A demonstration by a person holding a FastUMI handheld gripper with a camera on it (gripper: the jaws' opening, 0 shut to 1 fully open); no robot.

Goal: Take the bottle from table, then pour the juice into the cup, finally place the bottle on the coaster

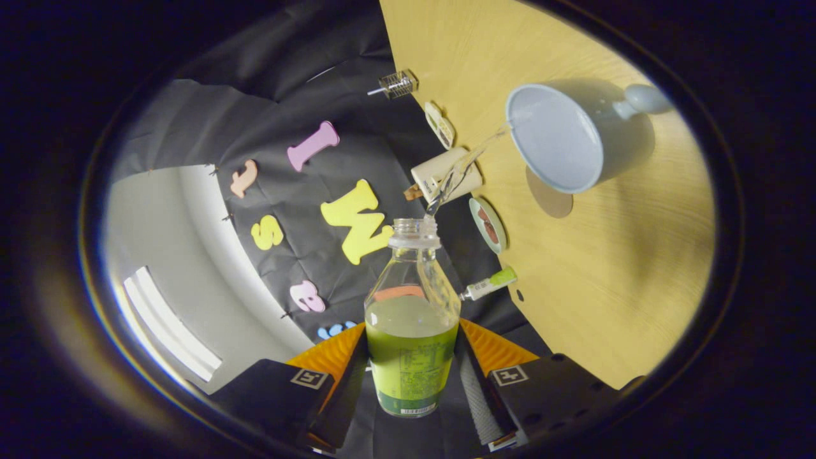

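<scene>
The tongs (pixel 412 376) are clamped on the bottle (pixel 412 331), one finger pressing each side of its labelled lower body, so the neck points forward along the fingers. The whole rig is rolled over: the worktop (pixel 605 274) stands as a slanted plane beside the bottle, which means the bottle is tipped for pouring. A thin clear stream (pixel 462 172) leaves the open mouth and arcs to the rim of the pale cup (pixel 561 137), which sits on the worktop with its handle turned away from the bottle. The low grip keeps the fingers clear of the mouth and leaves the neck free to aim.

Just beside the cup's base lies a round brownish disc (pixel 551 199), probably the coaster (flat and bare, so ready to take the bottle afterwards). Along the worktop's far edge sit small bystanders: a cream cylinder (pixel 440 175), a little round dish (pixel 488 224), a green-capped tube (pixel 489 284) and a wire piece (pixel 396 83).

Judging by this, the pouring step is under way, with plenty of green juice left; the stream meets the cup right at its lip, so a slight wobble could spill.
</scene>
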